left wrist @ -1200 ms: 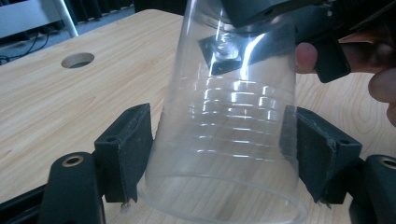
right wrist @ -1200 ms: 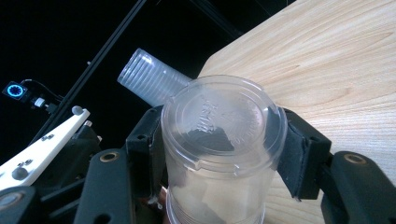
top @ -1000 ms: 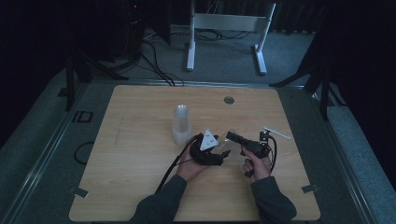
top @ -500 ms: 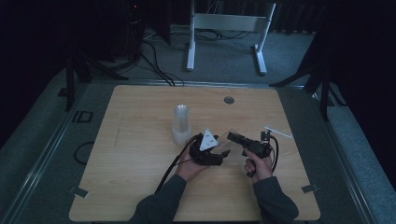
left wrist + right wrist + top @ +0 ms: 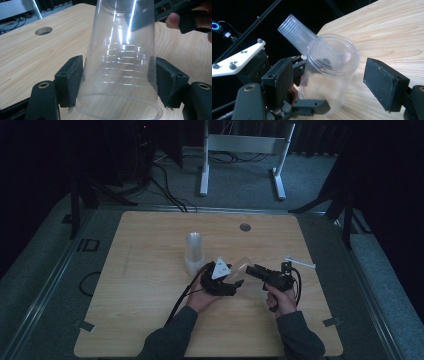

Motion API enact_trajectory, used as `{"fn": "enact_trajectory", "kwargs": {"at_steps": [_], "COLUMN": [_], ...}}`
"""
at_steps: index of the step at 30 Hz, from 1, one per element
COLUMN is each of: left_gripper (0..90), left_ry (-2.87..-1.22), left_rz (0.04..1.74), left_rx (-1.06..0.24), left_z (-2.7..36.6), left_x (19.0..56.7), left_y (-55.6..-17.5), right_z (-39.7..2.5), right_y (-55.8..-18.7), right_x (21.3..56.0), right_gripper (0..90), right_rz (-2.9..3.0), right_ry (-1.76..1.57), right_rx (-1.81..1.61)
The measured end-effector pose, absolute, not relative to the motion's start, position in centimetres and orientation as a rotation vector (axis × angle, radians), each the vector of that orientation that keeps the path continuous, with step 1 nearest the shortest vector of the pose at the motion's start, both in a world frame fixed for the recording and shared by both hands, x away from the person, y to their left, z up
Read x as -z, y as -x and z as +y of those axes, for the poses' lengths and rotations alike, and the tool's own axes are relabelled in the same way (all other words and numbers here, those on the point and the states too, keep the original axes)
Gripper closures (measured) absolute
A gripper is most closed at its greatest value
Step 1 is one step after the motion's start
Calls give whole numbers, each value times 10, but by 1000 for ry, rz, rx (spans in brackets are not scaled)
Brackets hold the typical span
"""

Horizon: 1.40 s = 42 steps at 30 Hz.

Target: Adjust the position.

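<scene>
Dark room, wood table [image 5: 150,320]. Cup stack [image 5: 194,251] upright, centre. Left gripper [image 5: 117,82] clamps single cup [image 5: 122,55] near rim, held sideways at 3 o'clock of stack. Right gripper [image 5: 329,82] open, jaws straddling cup base. Step: handover. Next: right closes, left releases.

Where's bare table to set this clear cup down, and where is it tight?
The clear cup sits in the left gripper, the right gripper facing it. Free: the wide left part of the table, left of the cup stack, and the back strip near the round hole. Crowded: the middle, between stack, grippers and white strip.
</scene>
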<state>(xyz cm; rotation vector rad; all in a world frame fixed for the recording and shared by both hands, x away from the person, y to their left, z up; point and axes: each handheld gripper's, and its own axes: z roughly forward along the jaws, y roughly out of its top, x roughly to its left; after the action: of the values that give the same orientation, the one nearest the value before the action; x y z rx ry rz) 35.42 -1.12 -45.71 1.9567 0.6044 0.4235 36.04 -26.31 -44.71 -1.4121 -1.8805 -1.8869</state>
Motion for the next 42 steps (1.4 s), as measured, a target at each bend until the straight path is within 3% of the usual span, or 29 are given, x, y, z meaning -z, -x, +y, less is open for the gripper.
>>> {"fn": "enact_trajectory", "kwargs": {"at_steps": [10,42], "left_gripper": [298,299], "left_ry": [-1976,-2015], "left_rz": [608,569], "left_rx": [-423,-423], "left_z": [-6,13], "left_x": [457,446], "left_y": [-356,-358], "right_z": [-270,-248], "right_y": [-361,-368], "right_x": [446,428], "right_gripper": [189,222], "right_rz": [-2035,-2732], "right_ry": [1369,1252], "right_rx": [1808,1376]}}
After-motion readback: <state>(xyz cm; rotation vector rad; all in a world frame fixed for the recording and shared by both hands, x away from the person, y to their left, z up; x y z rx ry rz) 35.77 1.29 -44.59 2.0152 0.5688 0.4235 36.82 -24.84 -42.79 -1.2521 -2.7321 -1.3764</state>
